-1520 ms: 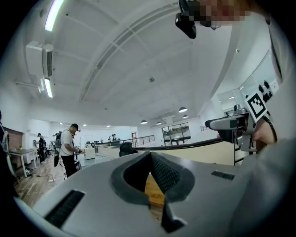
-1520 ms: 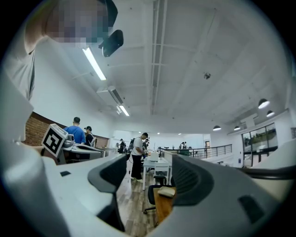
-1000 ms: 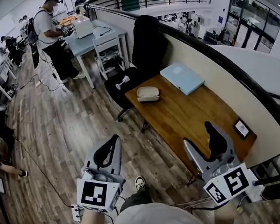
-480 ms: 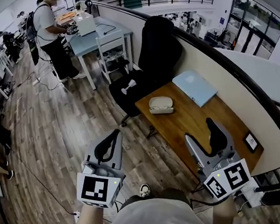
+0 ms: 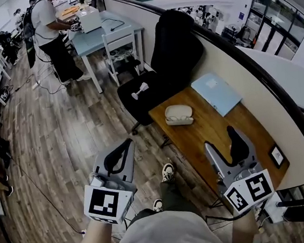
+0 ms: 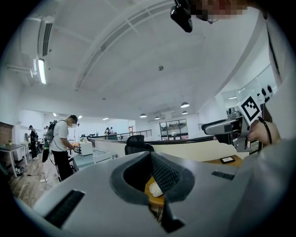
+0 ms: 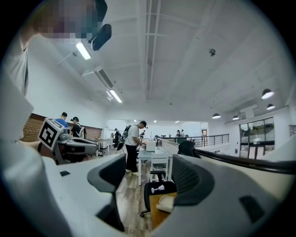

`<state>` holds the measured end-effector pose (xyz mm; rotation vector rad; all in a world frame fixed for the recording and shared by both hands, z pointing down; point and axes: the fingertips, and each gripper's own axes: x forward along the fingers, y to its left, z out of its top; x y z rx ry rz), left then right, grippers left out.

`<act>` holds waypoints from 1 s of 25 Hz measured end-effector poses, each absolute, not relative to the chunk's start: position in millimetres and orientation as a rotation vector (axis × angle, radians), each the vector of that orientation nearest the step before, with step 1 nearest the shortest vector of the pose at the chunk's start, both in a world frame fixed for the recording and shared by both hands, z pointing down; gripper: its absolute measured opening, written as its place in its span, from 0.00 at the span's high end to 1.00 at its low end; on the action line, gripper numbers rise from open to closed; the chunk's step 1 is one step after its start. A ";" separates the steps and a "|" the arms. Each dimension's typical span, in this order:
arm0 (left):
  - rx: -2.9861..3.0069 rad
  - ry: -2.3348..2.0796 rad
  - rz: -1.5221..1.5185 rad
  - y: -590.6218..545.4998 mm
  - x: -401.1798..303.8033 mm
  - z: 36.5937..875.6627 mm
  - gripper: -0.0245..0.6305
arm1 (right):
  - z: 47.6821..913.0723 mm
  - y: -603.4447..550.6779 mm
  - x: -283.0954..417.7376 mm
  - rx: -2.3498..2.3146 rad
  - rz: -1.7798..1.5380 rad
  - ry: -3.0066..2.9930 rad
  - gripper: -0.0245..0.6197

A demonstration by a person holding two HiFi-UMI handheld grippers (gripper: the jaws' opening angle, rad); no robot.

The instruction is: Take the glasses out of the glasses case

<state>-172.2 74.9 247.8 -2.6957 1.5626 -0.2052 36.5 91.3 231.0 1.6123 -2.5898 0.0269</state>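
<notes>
Wood table runs along the half-wall at right, w/ open floor on its left. Glasses case sits shut at the table's far end, nr the left edge, so I can't see inside. Blue folder lies to its right. My left gripper is over the floor, tips together, empty. My right gripper is over the near end, jaws apart, empty. Both are well short of the case.

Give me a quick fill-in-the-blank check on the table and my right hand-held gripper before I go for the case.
The glasses case rests on the ___ table.
The folder lying beside it is ___ in colour.
The right hand-held gripper is over the table with its jaws ___ and nothing between them.
Missing words: wooden; blue; open.
</notes>
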 end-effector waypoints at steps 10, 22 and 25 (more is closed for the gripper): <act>-2.753 1.506 -0.287 -30.7 -146.2 276.0 0.96 | 267.7 -11.3 54.9 1.573 0.038 -2.493 0.48; -2.807 1.389 -0.545 -201.3 -83.3 333.9 0.96 | 339.7 -177.0 95.7 1.442 0.205 -2.424 0.47; -2.830 1.363 -0.610 -227.8 -70.2 354.3 0.96 | 363.8 -202.8 100.9 1.374 0.246 -2.406 0.47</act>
